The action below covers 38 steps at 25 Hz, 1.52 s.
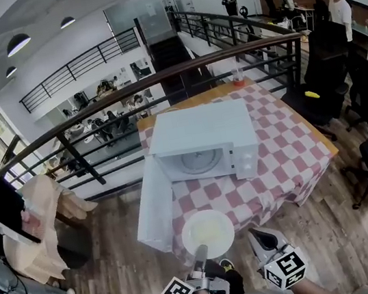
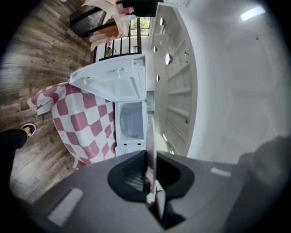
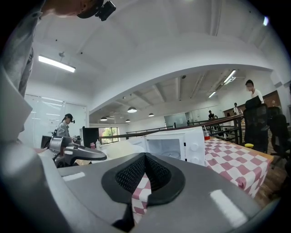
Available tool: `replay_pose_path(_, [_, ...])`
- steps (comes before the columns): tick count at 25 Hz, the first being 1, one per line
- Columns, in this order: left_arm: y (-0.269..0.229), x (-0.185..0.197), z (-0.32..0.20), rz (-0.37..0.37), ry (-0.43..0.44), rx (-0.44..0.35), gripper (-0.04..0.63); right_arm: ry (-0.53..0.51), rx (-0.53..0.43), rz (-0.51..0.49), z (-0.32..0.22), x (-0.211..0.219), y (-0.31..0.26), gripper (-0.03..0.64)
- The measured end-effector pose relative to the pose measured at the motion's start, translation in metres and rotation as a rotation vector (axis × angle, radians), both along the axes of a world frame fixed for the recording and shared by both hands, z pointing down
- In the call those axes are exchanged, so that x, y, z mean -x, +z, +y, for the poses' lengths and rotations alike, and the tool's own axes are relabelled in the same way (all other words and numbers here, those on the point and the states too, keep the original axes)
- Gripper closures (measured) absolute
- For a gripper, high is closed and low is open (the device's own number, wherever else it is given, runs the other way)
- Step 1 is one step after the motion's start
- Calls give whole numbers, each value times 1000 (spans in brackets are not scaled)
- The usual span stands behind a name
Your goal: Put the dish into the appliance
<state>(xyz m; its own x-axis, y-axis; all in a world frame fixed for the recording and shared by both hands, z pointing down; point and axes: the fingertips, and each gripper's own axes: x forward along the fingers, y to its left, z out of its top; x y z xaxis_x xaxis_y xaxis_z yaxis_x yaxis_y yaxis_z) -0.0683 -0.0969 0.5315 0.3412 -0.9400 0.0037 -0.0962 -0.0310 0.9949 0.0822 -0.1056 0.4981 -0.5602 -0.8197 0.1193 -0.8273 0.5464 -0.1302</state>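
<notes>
Carrying stage, seen from near to far. The left tongs [image 1: 200, 252] are pressed together on the near rim of the dish [image 1: 208, 234], a pale round plate held level in the air. In the left gripper view the plate [image 2: 151, 150] appears edge-on, pinched between the two pads. Just beside them, the right tongs [image 1: 263, 237] have their tips meeting, with nothing between them. The dish hangs over the floor [image 1: 123, 284] at the near edge of the counter [image 1: 287, 140], which is draped in a red-and-white checked cloth. It is near the appliance but not yet touching it. Beyond stands the white microwave [image 1: 199, 133], its door [image 1: 154, 210] swung fully open towards the viewer's left and its cavity [image 1: 199, 162] showing only a turntable. A red cup [image 1: 238, 80] stands at the counter's far end. Judged progress: the dish is grasped and the door is open. What is left is to move the dish forward, set it on the turntable and release it.
</notes>
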Motion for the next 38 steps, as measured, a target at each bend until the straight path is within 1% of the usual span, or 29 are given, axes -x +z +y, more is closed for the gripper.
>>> replay_pose_path(4, [-1,3,-28,-23,9,4,566,3,17,-6,-29,4,3,617])
replay_pose_path(9, [3,9,-69,-21,21,17,566,4,35,2,-68,15,10,617])
replay_pose_path(19, [-1,25,-147,20,49,20,566,20,56,48,-136,39,7,617])
replay_pose_path(28, [7,46,-195,23,39,32,566,3,56,60,-184,67,6,617])
replay_pose_path(32, [16,54,-214,15,40,46,566,13,62,62,-202,72,9,617])
replay_pose_path(38, [26,55,-238,31,56,58,566,36,66,61,-226,79,14,617])
